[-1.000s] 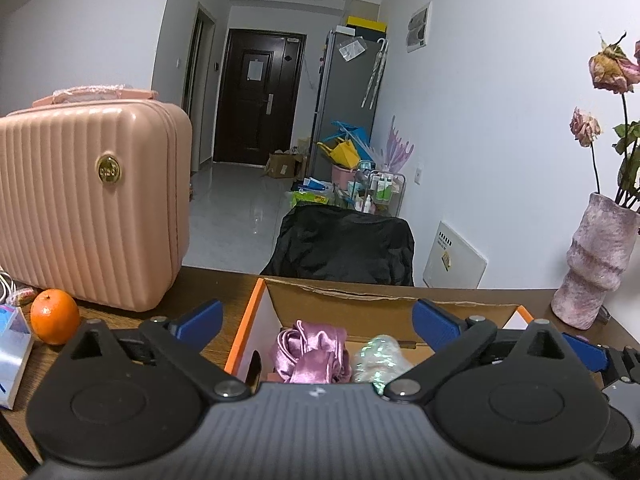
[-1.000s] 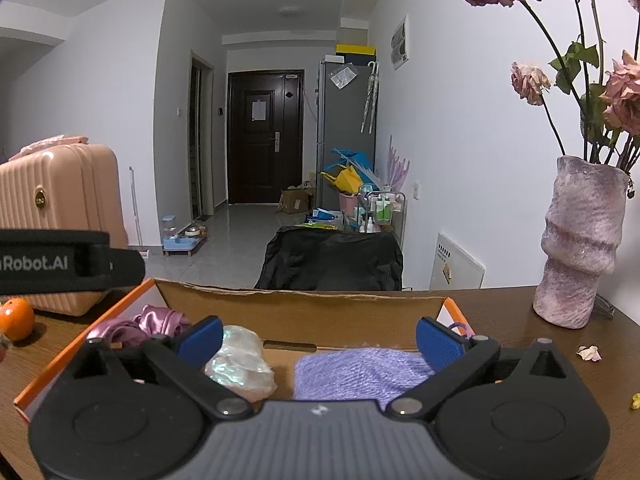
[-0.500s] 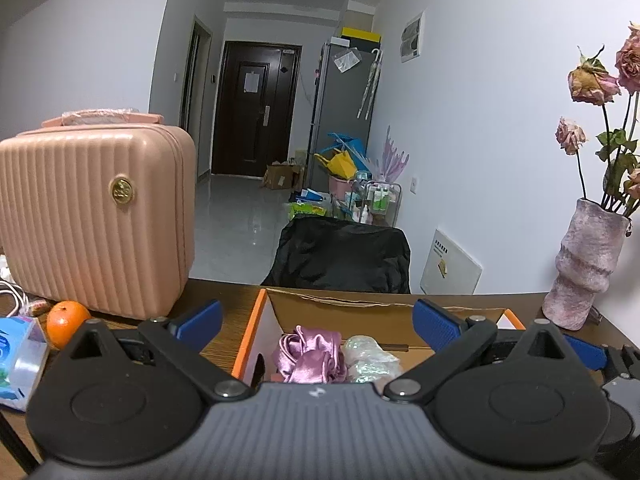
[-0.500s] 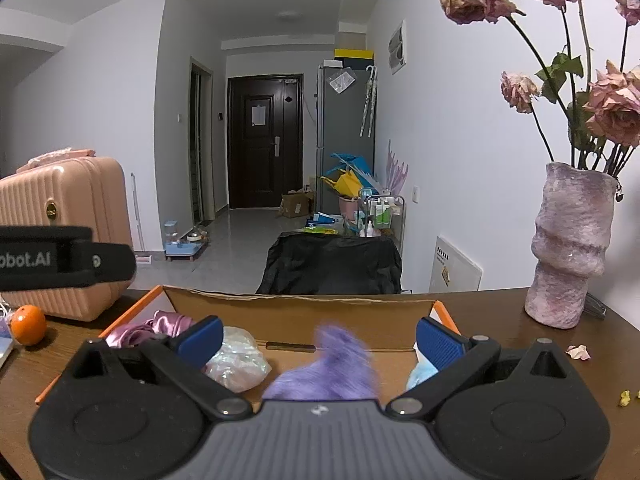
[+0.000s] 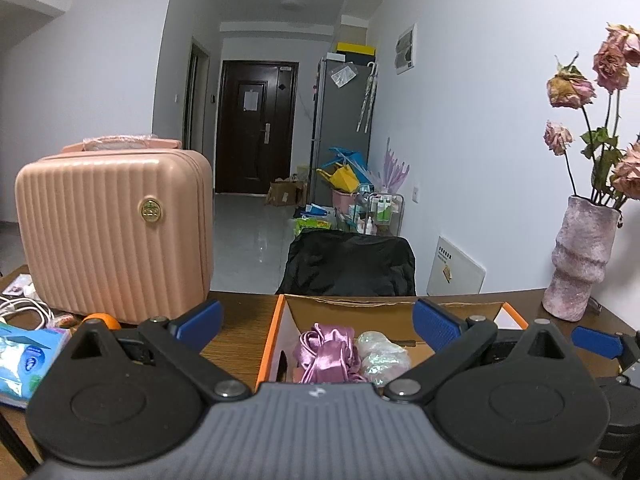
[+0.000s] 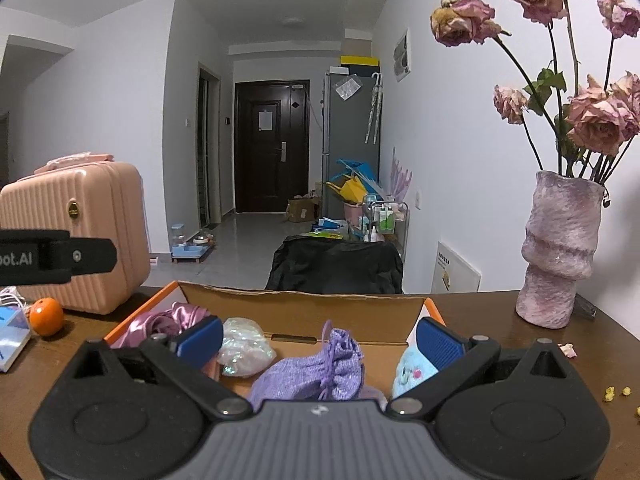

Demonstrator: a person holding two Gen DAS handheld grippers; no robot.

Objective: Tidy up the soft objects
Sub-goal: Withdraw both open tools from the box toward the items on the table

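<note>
An open cardboard box with orange edges [image 5: 276, 332] [image 6: 304, 304] sits on the wooden table. Inside lie a pink satin cloth [image 5: 326, 350] [image 6: 168, 318], a pearly white pouch [image 5: 382, 354] [image 6: 244, 346], a purple knitted drawstring pouch [image 6: 316, 372] and a light blue plush [image 6: 412, 372]. My left gripper [image 5: 316, 320] is open and empty, above the box's near left side. My right gripper [image 6: 320, 336] is open and empty, above the purple pouch. The right gripper's blue fingertip [image 5: 596, 340] shows at the right of the left wrist view.
A pink ribbed suitcase [image 5: 116, 228] [image 6: 76, 236] stands at the table's left with an orange [image 6: 47, 316] and a tissue pack [image 5: 24, 360] beside it. A mauve vase of dried roses [image 6: 560, 252] [image 5: 580, 256] stands at the right. A black chair back [image 5: 348, 264] is beyond the table.
The purple pouch has dropped from between my right gripper's fingers and settled in the box. Both grippers have risen and pulled back a little.
</note>
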